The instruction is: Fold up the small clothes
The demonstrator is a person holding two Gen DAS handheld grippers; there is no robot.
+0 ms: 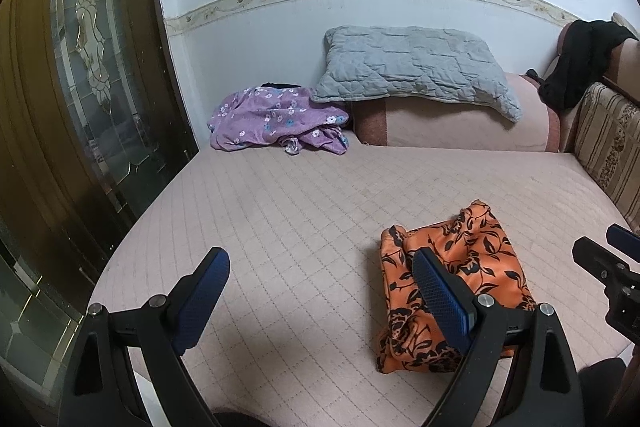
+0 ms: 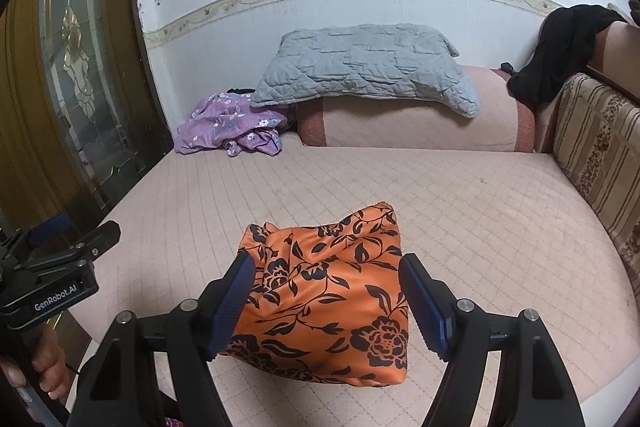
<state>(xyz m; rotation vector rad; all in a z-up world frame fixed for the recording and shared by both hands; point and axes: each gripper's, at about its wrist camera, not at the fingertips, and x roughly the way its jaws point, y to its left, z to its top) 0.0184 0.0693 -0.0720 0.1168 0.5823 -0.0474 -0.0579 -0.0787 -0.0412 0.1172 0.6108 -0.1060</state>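
Note:
A folded orange garment with black flowers [image 1: 480, 259] [image 2: 328, 291] lies on the pink quilted bed [image 1: 300, 207] [image 2: 480, 207], near its front edge. My right gripper [image 2: 326, 263] hovers just short of it, open; the cloth shows between the blue pads but neither presses on it. From the left wrist view the right gripper [image 1: 600, 241] stands clear of the cloth, to its right. My left gripper [image 1: 320, 259] is open and holds nothing, left of the garment; it also shows at the left edge as the left gripper [image 2: 86, 227]. A crumpled purple floral garment [image 1: 272, 119] [image 2: 228, 125] lies at the back left.
A grey quilted pillow [image 1: 412, 67] [image 2: 360, 63] rests on a pink bolster against the far wall. A black garment [image 1: 576, 63] [image 2: 560, 43] hangs over the striped backrest [image 1: 612, 143] on the right. A wood-and-glass door [image 1: 80, 67] borders the bed's left side.

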